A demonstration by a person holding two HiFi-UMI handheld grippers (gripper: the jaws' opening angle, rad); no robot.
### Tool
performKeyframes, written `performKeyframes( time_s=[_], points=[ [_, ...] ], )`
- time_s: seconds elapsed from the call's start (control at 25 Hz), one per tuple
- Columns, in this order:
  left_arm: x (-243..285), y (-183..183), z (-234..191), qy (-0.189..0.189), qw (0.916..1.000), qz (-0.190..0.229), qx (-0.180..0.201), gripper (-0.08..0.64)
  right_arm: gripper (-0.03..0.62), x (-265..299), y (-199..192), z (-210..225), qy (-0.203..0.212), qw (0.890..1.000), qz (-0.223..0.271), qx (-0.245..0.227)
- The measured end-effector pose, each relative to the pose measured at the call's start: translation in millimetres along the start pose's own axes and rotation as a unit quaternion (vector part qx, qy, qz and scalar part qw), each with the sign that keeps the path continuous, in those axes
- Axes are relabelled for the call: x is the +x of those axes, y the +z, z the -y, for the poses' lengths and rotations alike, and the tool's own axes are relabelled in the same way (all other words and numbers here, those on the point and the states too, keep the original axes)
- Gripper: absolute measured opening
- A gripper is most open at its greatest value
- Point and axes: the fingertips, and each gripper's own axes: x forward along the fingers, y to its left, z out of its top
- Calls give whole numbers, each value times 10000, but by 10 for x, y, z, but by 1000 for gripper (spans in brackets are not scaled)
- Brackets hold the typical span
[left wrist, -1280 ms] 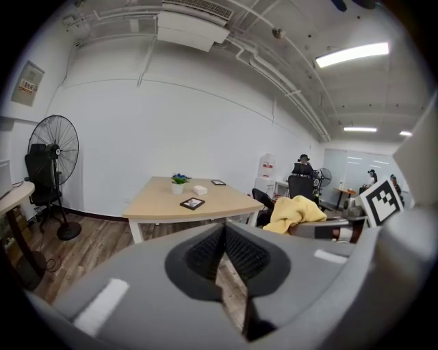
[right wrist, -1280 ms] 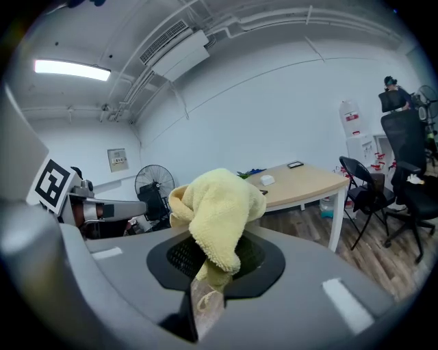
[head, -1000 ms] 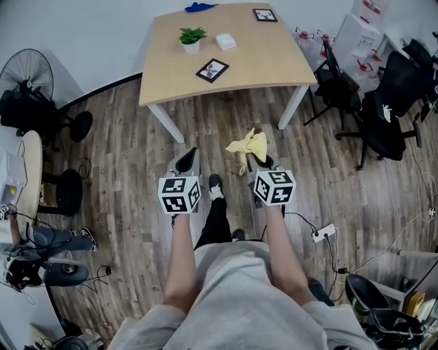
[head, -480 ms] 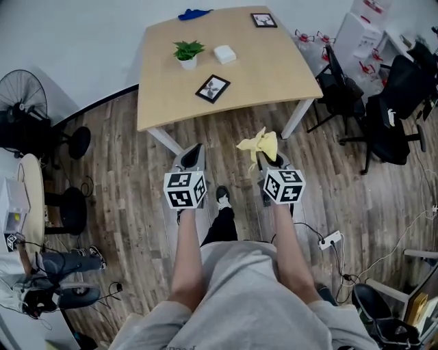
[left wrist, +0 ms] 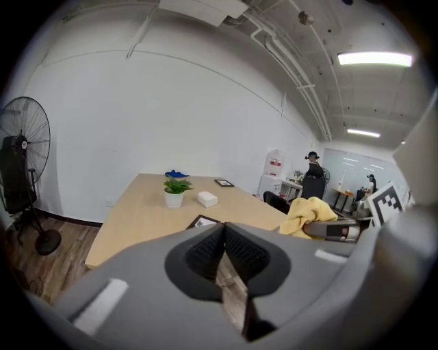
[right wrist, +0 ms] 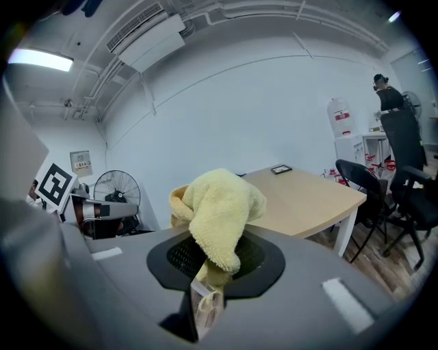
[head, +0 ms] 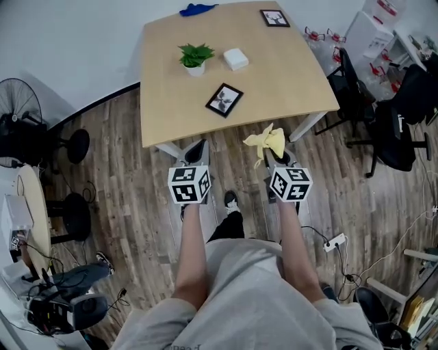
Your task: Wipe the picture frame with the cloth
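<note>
While short of the table (head: pixel 164 102), bring the cloth (head: pixel 265 140) forward.
With right gripper (head: pixel 279 158) clamped on it and left gripper (head: pixel 196 149) jaws together, empty, reach the picture frame (head: pixel 224 100) near the table's front edge; wipe lightly.

Cloth (head: pixel 267 140): pale yellow, plain.
Picture frame (head: pixel 224 100): black border, pale picture with dark motif, too small to read.
Second frame (head: pixel 274 18): same black border.
Tabletop (head: pixel 287 75): light wood; legs white.
Plant (head: pixel 194 53): green leaves, white pot.
Box (head: pixel 235 59): white.
Bundle (head: pixel 198 9): bright blue, possibly fabric.
Left claw (left wrist: pixel 224 243), right claw (right wrist: pixel 205 273): grey shells, black ribbed pads.
Marker cubes (head: pixel 189 184): white, black square patterns.
Floor (head: pixel 116 178): grey-brown wood planks.
Chairs (head: pixel 400 130): black.
</note>
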Motion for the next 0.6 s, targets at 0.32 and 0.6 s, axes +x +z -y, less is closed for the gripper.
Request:
performKeyframes(
  time_s=[0.32, 0.6],
  points=[
    [490, 164, -613, -34, 9998, -135, -158, 52, 60, 771, 286, -89, -70, 9997, -31, -223],
    [729, 40, -1034, 42, 9986, -306, -420, 52, 60, 1287, 459, -216, 233, 9978, 8, -620]
  ],
)
